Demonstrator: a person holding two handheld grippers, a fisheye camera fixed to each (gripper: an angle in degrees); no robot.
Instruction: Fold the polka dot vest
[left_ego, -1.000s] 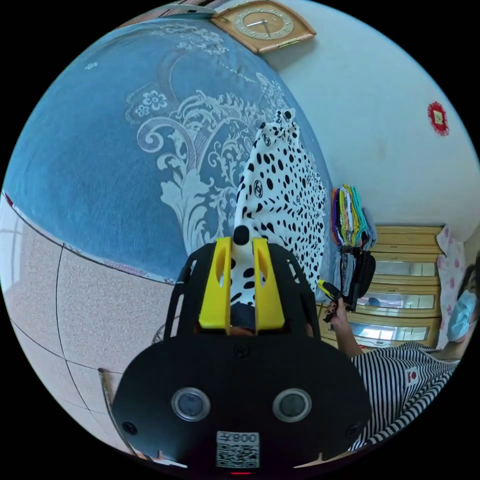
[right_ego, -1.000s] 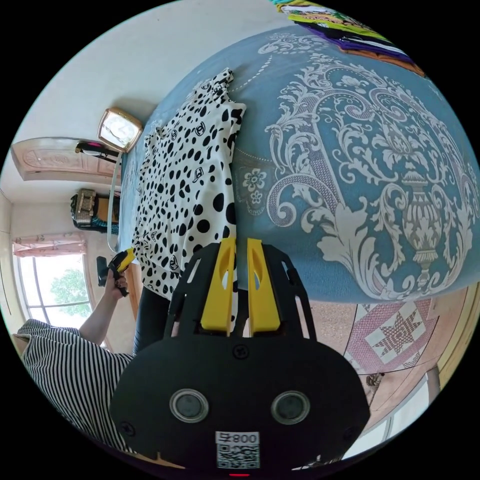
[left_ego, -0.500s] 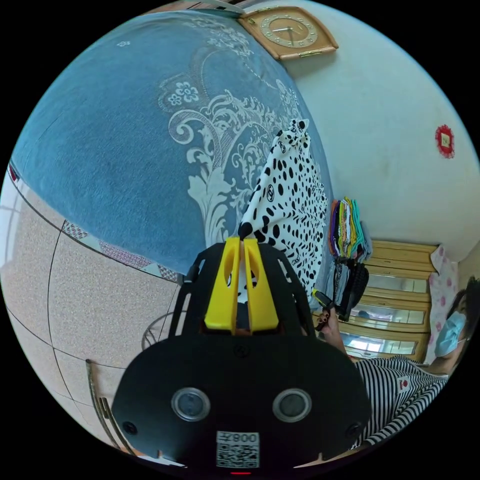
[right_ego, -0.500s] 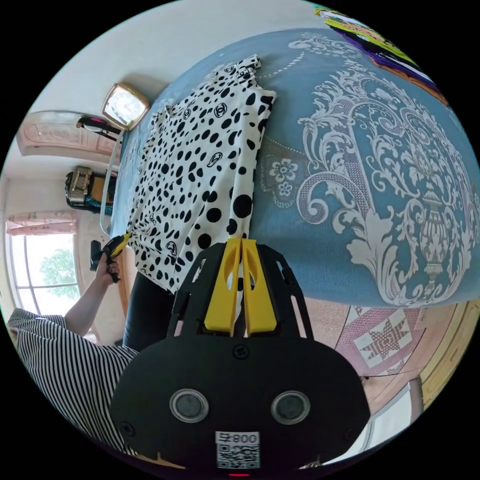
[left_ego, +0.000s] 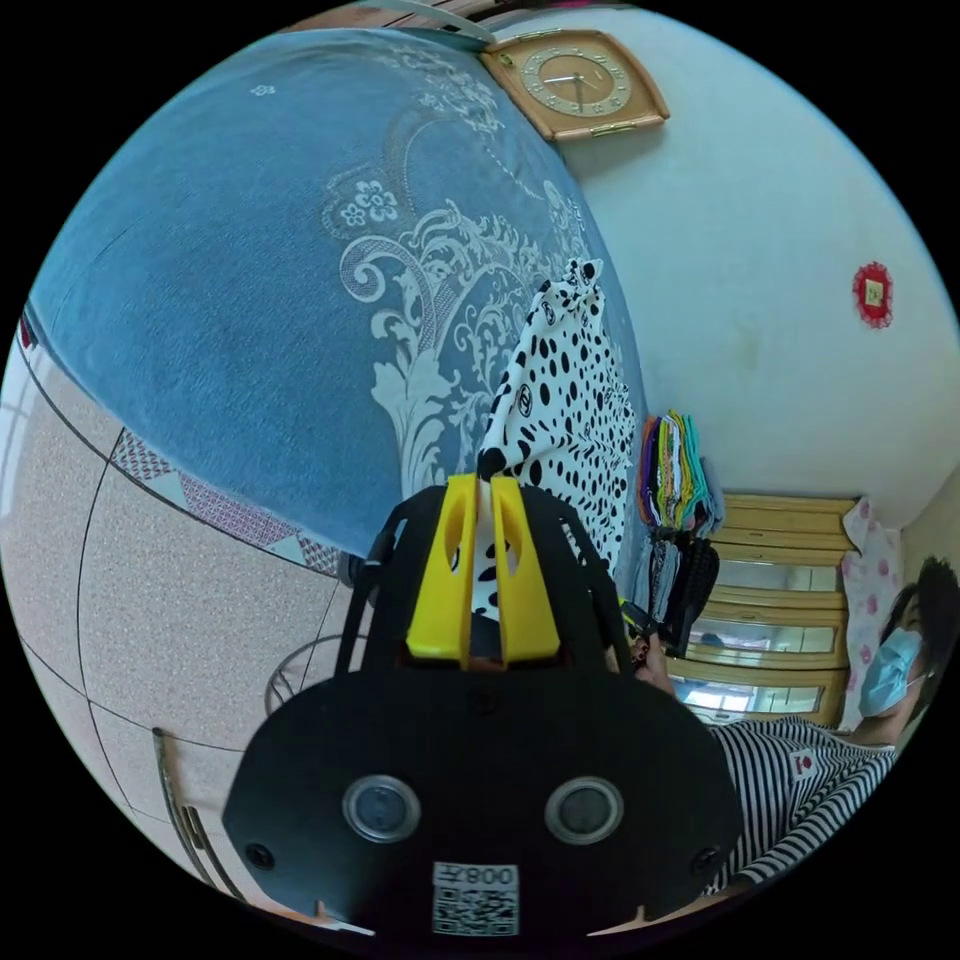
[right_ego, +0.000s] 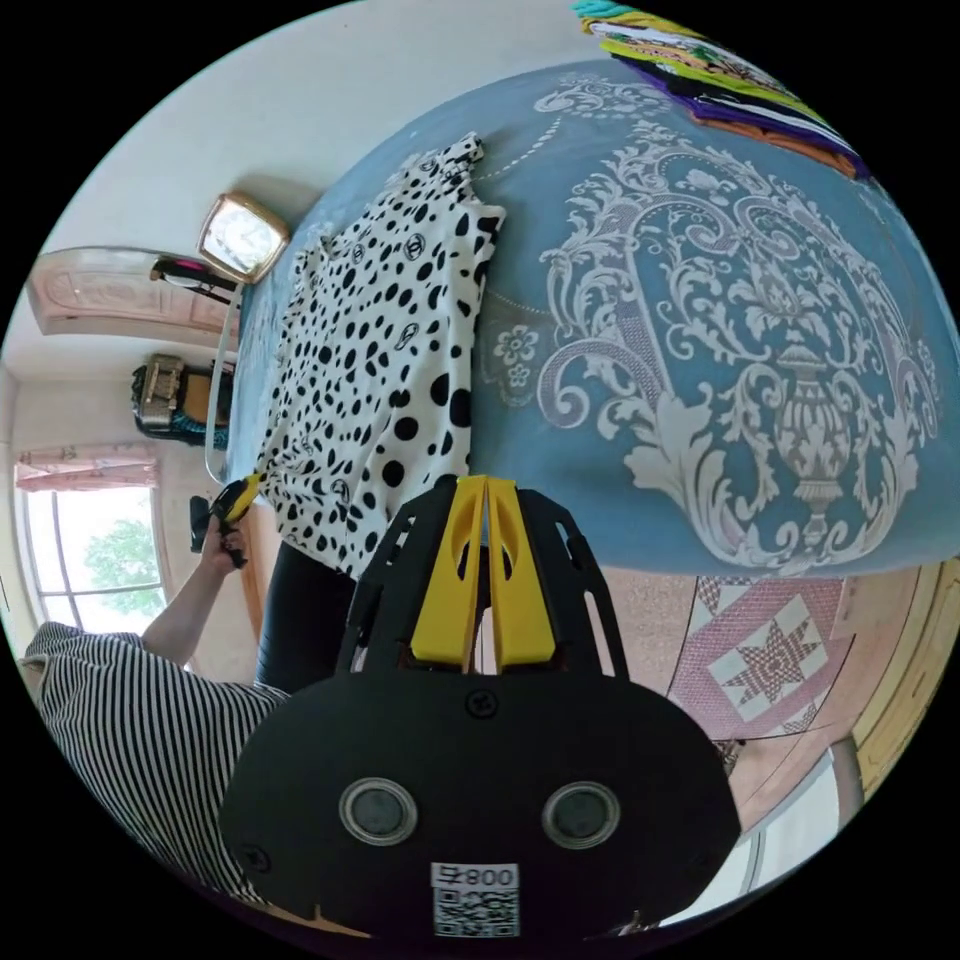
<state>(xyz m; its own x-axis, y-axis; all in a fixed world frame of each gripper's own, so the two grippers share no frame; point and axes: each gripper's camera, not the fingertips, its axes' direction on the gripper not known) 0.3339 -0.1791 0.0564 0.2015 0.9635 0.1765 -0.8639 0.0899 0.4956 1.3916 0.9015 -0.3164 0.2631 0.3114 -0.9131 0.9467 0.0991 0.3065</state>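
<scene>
The polka dot vest (left_ego: 565, 410) (right_ego: 375, 350), white with black spots, lies stretched on a blue patterned bedspread (left_ego: 250, 270) (right_ego: 720, 330), its near hem hanging over the bed's edge. My left gripper (left_ego: 483, 484) is shut on one hem corner; spotted cloth shows between its yellow jaws. My right gripper (right_ego: 486, 484) is shut on the other hem corner, jaws pressed together on the fabric's edge. In the right gripper view the left gripper (right_ego: 235, 503) appears small in a hand at the vest's far corner. In the left gripper view the right gripper (left_ego: 632, 620) shows in a hand by the hem.
A stack of folded colourful clothes (left_ego: 675, 470) (right_ego: 720, 75) sits on the bed near the wall. A clock (left_ego: 575, 80) leans at the far end. The person in a striped shirt (left_ego: 800, 780) stands by the bed. Tiled floor (left_ego: 150, 620) lies below, and wooden drawers (left_ego: 780, 600) beyond.
Both grippers closed onto the vest's hem corners; the jaws were apart one second ago. The vest has been drawn tauter and flatter on the bed. Both cameras shifted slightly.
</scene>
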